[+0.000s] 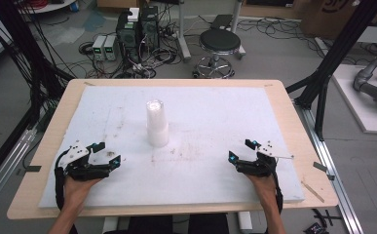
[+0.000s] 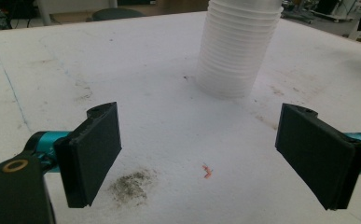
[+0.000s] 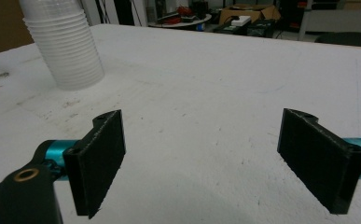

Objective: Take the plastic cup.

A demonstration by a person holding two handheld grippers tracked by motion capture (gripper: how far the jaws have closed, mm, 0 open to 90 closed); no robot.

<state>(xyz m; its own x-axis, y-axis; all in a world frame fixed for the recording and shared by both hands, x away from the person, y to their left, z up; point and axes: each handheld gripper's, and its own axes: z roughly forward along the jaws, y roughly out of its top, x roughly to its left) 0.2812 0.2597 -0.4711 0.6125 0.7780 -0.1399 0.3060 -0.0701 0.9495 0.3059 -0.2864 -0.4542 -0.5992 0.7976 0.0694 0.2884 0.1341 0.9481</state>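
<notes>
A tall stack of clear plastic cups (image 1: 157, 123) stands upright near the middle of the white foam board (image 1: 215, 112). My left gripper (image 1: 106, 154) rests low at the board's front left, open, nothing between its jaws. My right gripper (image 1: 242, 150) sits at the front right, also open and empty. In the left gripper view the cup stack (image 2: 236, 46) rises ahead, beyond the gripper (image 2: 199, 154) and slightly to the right. In the right gripper view the cup stack (image 3: 64, 44) is at the far left, well beyond the gripper (image 3: 201, 158).
The board lies on a wooden table (image 1: 30, 165). Beyond the far edge are a black stool (image 1: 219, 44), computer boxes (image 1: 137, 29) and tangled cables on the floor. A grey smudge (image 2: 131, 184) and a small red speck (image 2: 207, 171) mark the board near my left gripper.
</notes>
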